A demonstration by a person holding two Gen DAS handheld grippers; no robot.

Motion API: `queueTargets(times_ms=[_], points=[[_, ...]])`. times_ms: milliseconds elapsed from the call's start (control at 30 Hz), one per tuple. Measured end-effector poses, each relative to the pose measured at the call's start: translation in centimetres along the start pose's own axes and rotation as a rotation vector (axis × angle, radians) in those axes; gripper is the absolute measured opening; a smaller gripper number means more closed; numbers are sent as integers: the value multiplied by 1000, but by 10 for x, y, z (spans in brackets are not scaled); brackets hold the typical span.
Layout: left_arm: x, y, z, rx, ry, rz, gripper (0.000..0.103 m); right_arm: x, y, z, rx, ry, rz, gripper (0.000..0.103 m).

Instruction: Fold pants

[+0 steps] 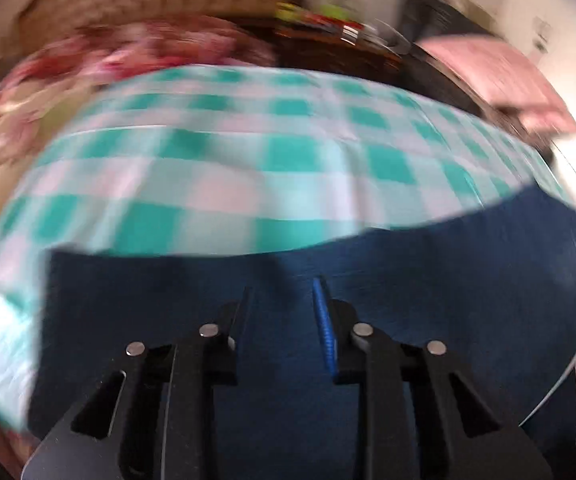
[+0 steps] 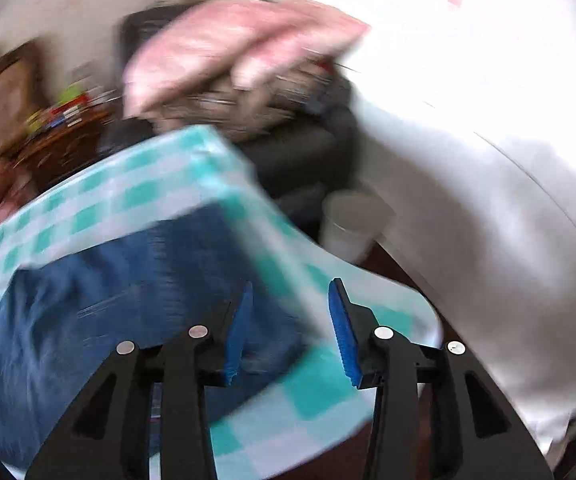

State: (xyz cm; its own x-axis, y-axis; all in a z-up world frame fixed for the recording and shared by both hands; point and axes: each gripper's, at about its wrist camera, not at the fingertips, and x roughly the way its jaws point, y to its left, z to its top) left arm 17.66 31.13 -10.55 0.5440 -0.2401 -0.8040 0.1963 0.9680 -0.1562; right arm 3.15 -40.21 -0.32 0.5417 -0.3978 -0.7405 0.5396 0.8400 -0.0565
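Both grippers, left gripper (image 1: 282,300) and right gripper (image 2: 289,300), stand partly open over the pants (image 1: 327,280), gripping nothing as far as I see. Denim fills lower frame on checked cloth (image 1: 208,152); heavy, limp, so I'd pinch a thick folded edge.

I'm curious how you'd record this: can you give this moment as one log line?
task: fold pants | pants: lying on checked cloth | left gripper: open, empty | right gripper: open, empty | frames: blurred

Blue pants (image 1: 327,280) lie on the green-checked tablecloth (image 1: 248,160)
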Motion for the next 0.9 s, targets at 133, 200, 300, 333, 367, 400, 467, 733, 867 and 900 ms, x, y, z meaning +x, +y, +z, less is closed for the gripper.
queueTargets(times_ms=[133,200,300,333,367,400,467,733,867,900], points=[[27,4,9,32,7,12,22,-1,82,9,-216,-19,222,41],[36,25,14,8,8,143,21,2,132,8,-330,-19,317,41],[21,33,19,-45,-63,232,26,21,202,4,-475,-1,424,40],[15,29,18,-46,-85,228,30,33,224,3,-510,26,453,40],[7,20,18,-37,-121,225,38,42,239,3,-526,48,471,39],[1,10,19,-23,-150,210,41,56,259,3,-547,76,493,38],[-5,-15,17,4,-169,137,43,73,291,2,-592,96,494,36],[22,-65,5,43,-54,55,38,121,311,5,-548,107,440,35],[35,-45,5,-47,-35,117,33,125,310,6,-517,103,448,36],[36,-38,6,-64,-36,151,33,125,310,5,-521,93,445,36]])
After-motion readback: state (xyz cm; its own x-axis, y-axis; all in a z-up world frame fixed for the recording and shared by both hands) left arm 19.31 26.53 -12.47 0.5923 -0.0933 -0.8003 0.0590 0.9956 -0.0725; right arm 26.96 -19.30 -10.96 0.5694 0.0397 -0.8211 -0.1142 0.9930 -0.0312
